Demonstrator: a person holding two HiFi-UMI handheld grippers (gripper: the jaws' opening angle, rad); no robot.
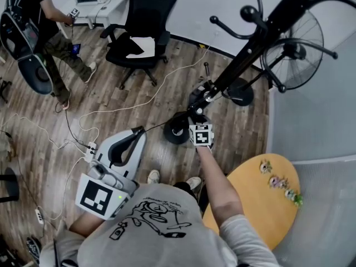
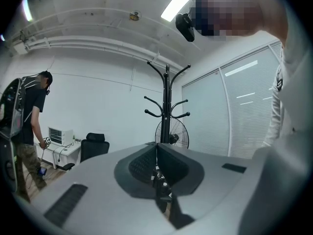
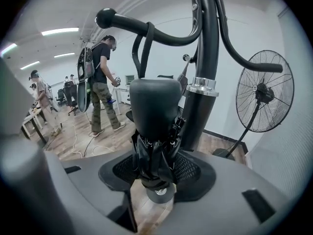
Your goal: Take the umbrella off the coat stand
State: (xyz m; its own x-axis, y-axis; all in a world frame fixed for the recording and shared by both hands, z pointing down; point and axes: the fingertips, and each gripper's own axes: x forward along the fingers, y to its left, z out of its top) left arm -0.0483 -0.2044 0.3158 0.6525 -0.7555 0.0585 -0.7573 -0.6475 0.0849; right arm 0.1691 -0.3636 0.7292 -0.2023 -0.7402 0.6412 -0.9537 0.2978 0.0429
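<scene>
Can't see the coat stand's (image 1: 257, 39) top, chopped off at the upper edge in head view and right gripper view alike. Barely catch the umbrella (image 3: 152, 116) from the head view, mostly tucked behind the right gripper (image 3: 156, 177). No clue on the tiny bits (image 1: 277, 183) on the yellow counter (image 1: 250, 204), way too small.

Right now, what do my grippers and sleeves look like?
The left gripper and right gripper are pale grey with black textured pads. Each carries a white cube with black square markers. You wear a grey short-sleeved T-shirt with a black drawing.
</scene>
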